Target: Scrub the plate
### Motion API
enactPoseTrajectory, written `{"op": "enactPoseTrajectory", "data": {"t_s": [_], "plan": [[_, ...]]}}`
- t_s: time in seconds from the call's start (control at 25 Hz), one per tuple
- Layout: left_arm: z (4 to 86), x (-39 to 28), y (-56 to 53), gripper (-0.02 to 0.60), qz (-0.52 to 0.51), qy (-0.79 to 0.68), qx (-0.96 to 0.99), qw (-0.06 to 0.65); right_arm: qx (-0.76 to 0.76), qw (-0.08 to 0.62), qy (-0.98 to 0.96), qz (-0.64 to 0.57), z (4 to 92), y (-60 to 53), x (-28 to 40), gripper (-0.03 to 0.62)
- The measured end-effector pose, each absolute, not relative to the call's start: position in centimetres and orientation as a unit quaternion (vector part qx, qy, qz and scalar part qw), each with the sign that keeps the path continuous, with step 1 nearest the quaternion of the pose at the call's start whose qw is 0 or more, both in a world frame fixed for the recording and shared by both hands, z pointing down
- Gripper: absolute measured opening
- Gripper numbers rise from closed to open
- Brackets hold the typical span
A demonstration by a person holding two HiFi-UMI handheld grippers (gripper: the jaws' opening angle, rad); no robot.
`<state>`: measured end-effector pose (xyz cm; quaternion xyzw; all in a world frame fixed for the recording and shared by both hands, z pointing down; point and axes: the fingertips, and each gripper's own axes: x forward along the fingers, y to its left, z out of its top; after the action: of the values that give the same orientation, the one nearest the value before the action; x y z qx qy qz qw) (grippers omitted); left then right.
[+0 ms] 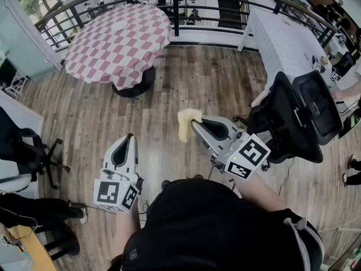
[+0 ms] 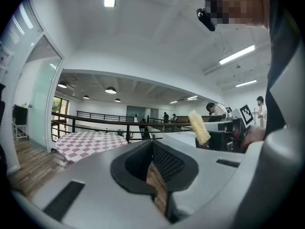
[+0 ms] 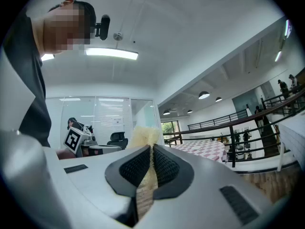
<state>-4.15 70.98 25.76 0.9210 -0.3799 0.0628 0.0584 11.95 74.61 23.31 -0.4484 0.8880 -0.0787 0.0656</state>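
- left gripper (image 1: 130, 137): jaws closed, nothing between them
- right gripper (image 1: 196, 124): clamped on yellow sponge (image 1: 187, 123), above the wood floor (image 1: 197, 78)
- white disc (image 1: 119, 25) on checkered table (image 1: 96, 52), well apart from both; maybe the plate, too small to tell

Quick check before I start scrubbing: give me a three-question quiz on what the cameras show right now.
1. Multiple choice: what is between the jaws of the right gripper?
A. a brush
B. a yellow sponge
C. nothing

2. True or false: the left gripper is shut with nothing between its jaws.

3. Fill in the missing word: in the head view, the white plate lies far ahead on the round ____ with a checkered covering.

Key
1. B
2. True
3. table
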Motion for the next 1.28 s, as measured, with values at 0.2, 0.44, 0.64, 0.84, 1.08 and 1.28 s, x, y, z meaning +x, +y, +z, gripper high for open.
{"op": "enactPoseTrajectory", "data": {"t_s": [0.2,0.44,0.64,0.84,1.08,1.28], "plan": [[25.8,-3.8,71.7,0.008,0.064,-0.379,0.921,0.058,-0.448,0.067,0.888,-0.079,23.4,75.3,12.2,0.028],[25.9,-2.7,72.4,0.008,0.068,-0.375,0.923,0.059,-0.467,0.071,0.878,-0.078,23.4,75.8,14.6,0.029],[26.1,-0.8,73.1,0.008,0.071,-0.376,0.922,0.056,-0.47,0.087,0.874,-0.088,23.4,76.7,17.5,0.029],[26.2,1.3,73.9,0.008,0.074,-0.381,0.92,0.054,-0.467,0.087,0.874,-0.096,24.1,77.8,20.1,0.029],[25.5,1.7,71.5,0.008,0.079,-0.391,0.915,0.062,-0.454,0.093,0.878,-0.123,24.2,75.4,20.7,0.029],[22.0,1.4,63.0,0.008,0.079,-0.393,0.913,0.078,-0.459,0.089,0.872,-0.144,20.8,67.4,21.0,0.029]]}}
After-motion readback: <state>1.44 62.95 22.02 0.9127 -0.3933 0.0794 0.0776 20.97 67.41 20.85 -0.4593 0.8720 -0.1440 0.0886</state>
